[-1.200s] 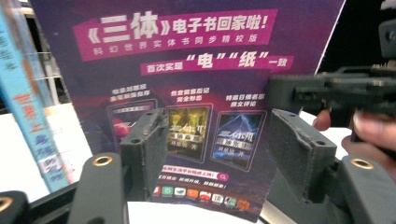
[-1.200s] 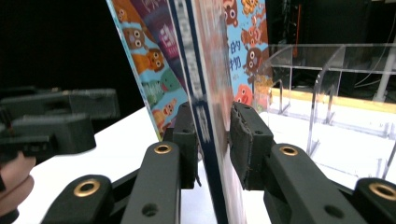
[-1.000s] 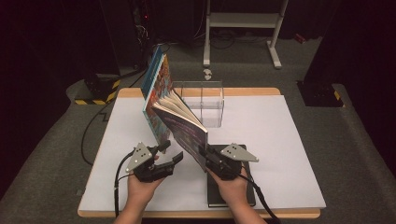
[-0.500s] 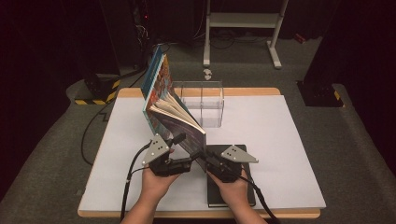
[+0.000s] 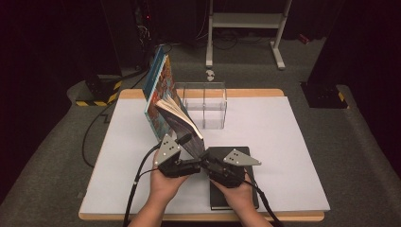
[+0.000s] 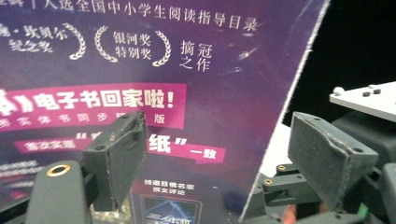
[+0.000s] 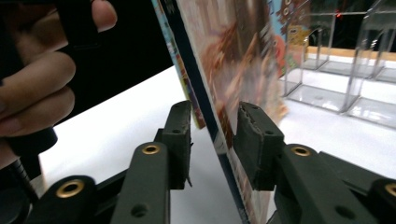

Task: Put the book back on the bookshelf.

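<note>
High view: clear acrylic organizer (image 5: 203, 105) stands toward the far side of the white counter (image 5: 283, 142), upright, with inner dividers; nothing visible inside its compartments. Just to its left a colourful picture book (image 5: 158, 97) stands on edge, tilted, and a paperback book (image 5: 182, 126) leans against it, page edges up. A black notebook (image 5: 236, 184) lies flat on the counter near the front edge, partly under the person's right hand. Both grippers meet at the paperback's lower corner. Left gripper (image 5: 185, 144): jaws have just been opening; left gripper view shows the two pads spread wide, the paperback's purple back cover (image 6: 187, 93) with Chinese print behind them, its edge running between the pads, neither pad pressing on it — released. Right gripper (image 5: 204, 160): jaws have also just been opening a little; right gripper view shows the book's lower edge (image 7: 219, 126) standing between the two pads, right pad against the cover, left pad with a narrow gap to the dark cover side — grip loosened, though I cannot tell for sure whether the pads bear on the book at all.
</note>
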{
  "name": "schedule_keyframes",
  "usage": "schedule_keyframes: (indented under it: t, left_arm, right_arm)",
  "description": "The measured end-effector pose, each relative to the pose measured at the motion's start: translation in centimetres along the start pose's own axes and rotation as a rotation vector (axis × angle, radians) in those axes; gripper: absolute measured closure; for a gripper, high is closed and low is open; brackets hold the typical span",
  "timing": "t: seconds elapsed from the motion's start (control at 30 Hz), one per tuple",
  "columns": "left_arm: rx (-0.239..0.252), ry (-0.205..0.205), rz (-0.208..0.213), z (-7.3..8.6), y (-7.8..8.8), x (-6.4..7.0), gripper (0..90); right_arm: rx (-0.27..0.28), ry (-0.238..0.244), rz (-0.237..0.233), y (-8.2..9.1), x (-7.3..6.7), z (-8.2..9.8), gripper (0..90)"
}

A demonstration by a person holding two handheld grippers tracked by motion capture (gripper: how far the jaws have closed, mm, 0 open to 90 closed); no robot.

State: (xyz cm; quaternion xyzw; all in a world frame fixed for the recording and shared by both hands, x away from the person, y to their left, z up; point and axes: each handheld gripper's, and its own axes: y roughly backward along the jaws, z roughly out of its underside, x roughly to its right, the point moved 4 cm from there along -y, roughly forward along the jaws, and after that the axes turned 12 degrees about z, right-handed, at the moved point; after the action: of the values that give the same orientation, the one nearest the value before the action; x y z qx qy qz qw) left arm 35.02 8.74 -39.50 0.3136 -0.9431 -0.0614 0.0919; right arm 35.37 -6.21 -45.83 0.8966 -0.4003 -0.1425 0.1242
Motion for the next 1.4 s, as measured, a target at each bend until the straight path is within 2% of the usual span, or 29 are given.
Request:
schedule_keyframes:
  t: [0.13, 0.37, 0.6, 0.8, 0.9, 1.17, 1.3, 1.4]
  left_arm:
    - [-0.004, 0.006, -0.038, 0.1, 0.2, 0.0, 19.6]
    - [-0.020, 0.011, -0.073, 0.0, 0.3, -0.1, 22.6]
    - [-0.028, 0.003, -0.104, -0.1, 0.4, -0.2, 29.5]
    - [-0.034, -0.020, -0.129, 0.0, 0.4, -0.4, 37.6]
    - [-0.030, -0.018, -0.132, 0.0, 0.5, -0.4, 39.1]
    - [-0.021, -0.054, -0.139, -0.2, 0.5, -0.3, 45.3]
    - [-0.018, -0.057, -0.133, -0.2, 0.5, -0.4, 47.8]
    - [-0.017, -0.057, -0.127, -0.2, 0.5, -0.4, 49.5]
  right_arm:
    - [-0.012, 0.002, -0.026, 0.1, -0.4, 0.2, 63.1]
    - [-0.020, 0.004, -0.054, -0.1, -1.0, 0.2, 61.5]
    - [-0.027, -0.001, -0.063, -0.1, -1.1, 0.3, 61.2]
    - [-0.028, 0.000, -0.067, -0.1, -1.1, 0.2, 60.9]
    - [-0.029, 0.006, -0.069, -0.1, -1.1, 0.3, 60.6]
    - [-0.046, 0.033, -0.060, 0.1, -1.3, 0.4, 58.0]
    - [-0.052, 0.067, -0.037, 1.2, -1.2, 0.5, 55.7]
    - [-0.040, 0.078, -0.015, 2.5, -0.3, 0.3, 55.1]
